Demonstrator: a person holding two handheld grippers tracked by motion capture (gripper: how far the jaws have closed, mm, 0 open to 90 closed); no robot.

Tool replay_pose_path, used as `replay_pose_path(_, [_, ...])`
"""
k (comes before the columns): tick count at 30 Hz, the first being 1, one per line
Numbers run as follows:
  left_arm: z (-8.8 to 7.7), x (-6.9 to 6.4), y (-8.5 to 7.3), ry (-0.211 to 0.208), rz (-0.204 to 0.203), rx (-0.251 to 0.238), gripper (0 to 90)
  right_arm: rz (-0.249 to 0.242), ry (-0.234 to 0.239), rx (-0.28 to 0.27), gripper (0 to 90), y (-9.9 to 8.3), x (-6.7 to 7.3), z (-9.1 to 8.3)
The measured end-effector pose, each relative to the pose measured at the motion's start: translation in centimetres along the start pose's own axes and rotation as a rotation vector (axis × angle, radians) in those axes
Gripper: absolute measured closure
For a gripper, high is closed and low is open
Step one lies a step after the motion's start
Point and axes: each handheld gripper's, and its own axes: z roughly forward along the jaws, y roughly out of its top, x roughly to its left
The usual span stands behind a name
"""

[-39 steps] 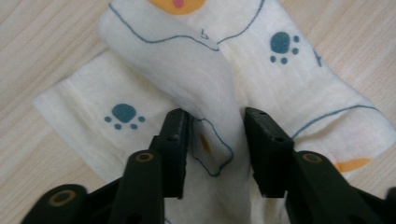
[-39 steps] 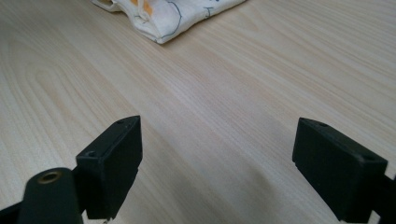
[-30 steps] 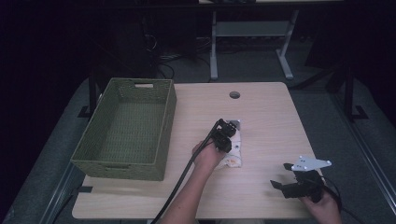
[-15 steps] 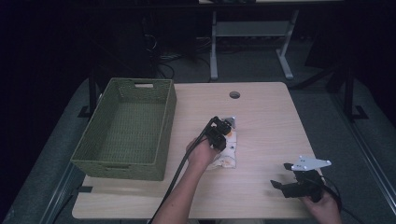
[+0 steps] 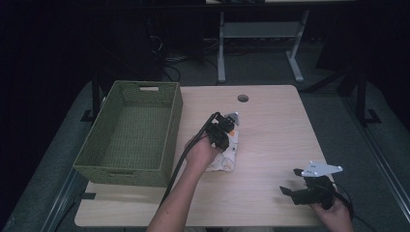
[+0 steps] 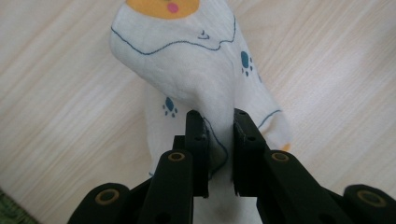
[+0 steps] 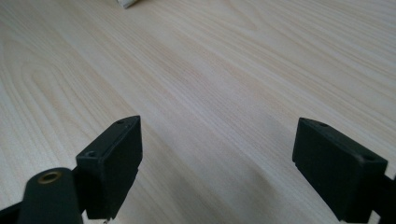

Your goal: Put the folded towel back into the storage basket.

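Left gripper view: my left gripper point(image 6: 219, 128) pinches a fold of the white sock point(image 6: 196, 70) | sock runs lengthwise away from me on the desk point(image 5: 275, 130), just right of the green basket point(image 5: 130, 133) | my right gripper point(image 5: 302, 191) gapes, idle, well apart.

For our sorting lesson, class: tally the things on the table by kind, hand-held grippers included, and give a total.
Woven green basket: 1
White sock with blue paw prints: 1
Hand-held grippers: 2, the left gripper pinching the sock, the right gripper open over bare wood
Total: 4
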Motion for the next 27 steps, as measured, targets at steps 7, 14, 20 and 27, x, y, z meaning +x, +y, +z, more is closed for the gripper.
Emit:
replay_pose_path(7, [-2.2, 0.4, -0.2, 0.012, -0.006, -0.013, 79.6, 0.005, -0.003, -0.001, 15.7, 0.0, 0.0, -0.1])
replay_pose_path(14, [-4.5, 0.7, -0.2, 0.031, -0.002, -0.013, 79.5, 0.009, -0.004, -0.004, 15.7, 0.0, 0.0, 0.0])
replay_pose_path(20, [-6.2, 1.2, -0.3, 0.049, -0.006, -0.012, 79.6, 0.008, -0.004, -0.004, 15.7, 0.0, -0.1, 0.0])
replay_pose_path(27, [-8.0, 1.9, -0.7, 0.044, -0.015, -0.017, 79.5, 0.007, -0.003, 0.002, 15.7, 0.0, 0.0, 0.1])
